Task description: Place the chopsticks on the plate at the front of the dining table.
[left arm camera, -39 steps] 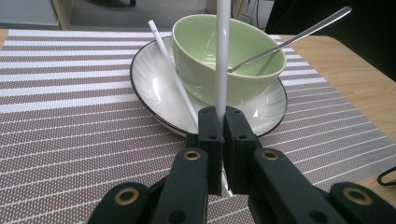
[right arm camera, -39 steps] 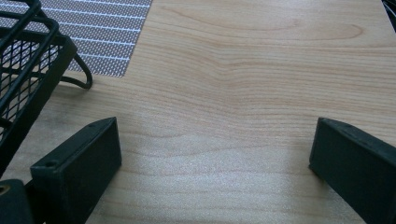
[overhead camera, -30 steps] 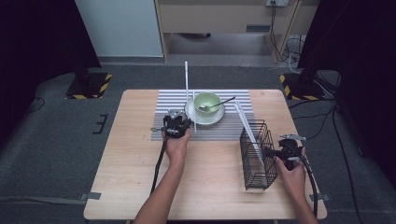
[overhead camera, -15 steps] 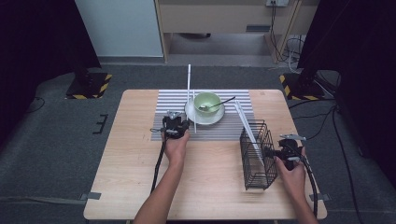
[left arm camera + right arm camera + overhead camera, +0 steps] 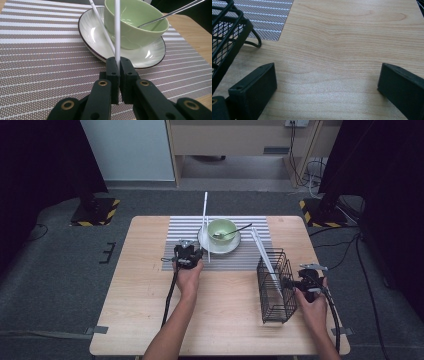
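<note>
While the left gripper (image 5: pixel 118 65) stays clamped on the low end of a thin, light, slippery white chopstick (image 5: pixel 117 30) rising just ahead, the right gripper (image 5: pixel 325 85) rests open beside the basket (image 5: pixel 275 285).

Even overhead light keeps the wooden table (image 5: pixel 150 320) bright while the room beyond its far edge and side edges falls dark, glare gleams on the saucer (image 5: pixel 92 32), and soft shadows lie on the wood in the sharp right gripper view
</note>
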Demonstrator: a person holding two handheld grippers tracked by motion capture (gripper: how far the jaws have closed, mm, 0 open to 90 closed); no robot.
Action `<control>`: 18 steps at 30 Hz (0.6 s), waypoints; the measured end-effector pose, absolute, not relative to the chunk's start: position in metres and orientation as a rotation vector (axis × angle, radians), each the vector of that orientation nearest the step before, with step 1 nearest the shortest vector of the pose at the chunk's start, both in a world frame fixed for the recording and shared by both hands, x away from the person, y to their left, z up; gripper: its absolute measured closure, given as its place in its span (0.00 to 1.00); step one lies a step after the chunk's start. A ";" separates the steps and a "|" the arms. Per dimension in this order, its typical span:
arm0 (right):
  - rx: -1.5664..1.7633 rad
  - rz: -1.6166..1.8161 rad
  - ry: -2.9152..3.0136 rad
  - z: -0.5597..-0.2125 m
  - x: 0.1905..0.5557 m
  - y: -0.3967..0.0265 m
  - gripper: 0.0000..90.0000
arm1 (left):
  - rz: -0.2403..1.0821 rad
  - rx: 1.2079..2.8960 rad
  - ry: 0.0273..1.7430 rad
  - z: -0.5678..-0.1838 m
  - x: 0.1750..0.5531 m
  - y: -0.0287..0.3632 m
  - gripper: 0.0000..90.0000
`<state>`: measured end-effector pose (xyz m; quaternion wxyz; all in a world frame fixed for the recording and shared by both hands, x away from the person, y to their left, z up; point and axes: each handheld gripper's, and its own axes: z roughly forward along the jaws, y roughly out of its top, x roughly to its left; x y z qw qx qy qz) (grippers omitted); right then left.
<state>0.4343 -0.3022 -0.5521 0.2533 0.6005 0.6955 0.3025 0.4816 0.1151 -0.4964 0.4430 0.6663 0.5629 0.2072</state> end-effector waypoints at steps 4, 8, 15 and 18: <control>1.632 0.822 1.890 -0.552 0.434 -0.302 0.02 | 0.516 1.654 1.394 -0.497 0.481 0.115 0.96; 1.632 0.822 1.891 -0.552 0.434 -0.302 0.02 | 0.518 1.653 1.399 -0.497 0.481 0.115 0.96; 1.632 0.822 1.890 -0.552 0.434 -0.302 0.02 | 0.514 1.648 1.411 -0.500 0.479 0.117 0.96; 1.632 0.822 1.891 -0.552 0.434 -0.302 0.02 | 0.514 1.650 1.414 -0.500 0.477 0.117 0.96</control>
